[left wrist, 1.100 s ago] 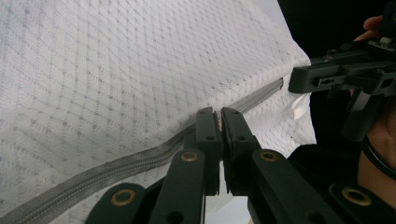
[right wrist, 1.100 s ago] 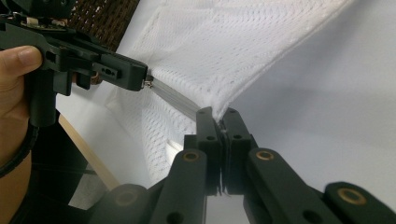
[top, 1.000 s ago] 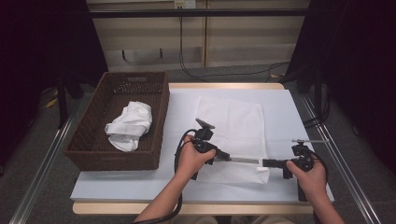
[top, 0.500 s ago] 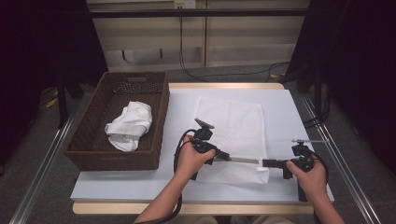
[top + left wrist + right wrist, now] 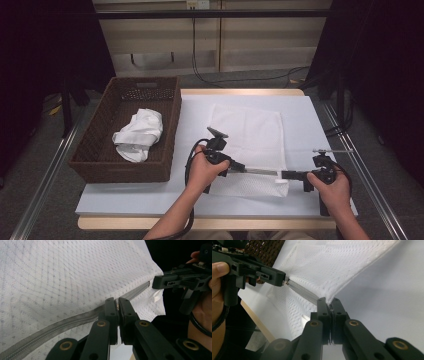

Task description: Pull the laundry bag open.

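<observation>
Nothing has moved: left gripper stays clamped on the zipper pull, right gripper on the mesh laundry bag's three-o'clock corner; zipper looks mostly undone.

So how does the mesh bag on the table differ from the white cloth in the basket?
The mesh bag lies spread flat on the table; the white cloth sits crumpled in the wicker basket. The bag has a grey zipper along its near edge, with both tools shut on that edge; the cloth is untouched and shows no zipper. The bag covers more area. Both are white fabric.
</observation>
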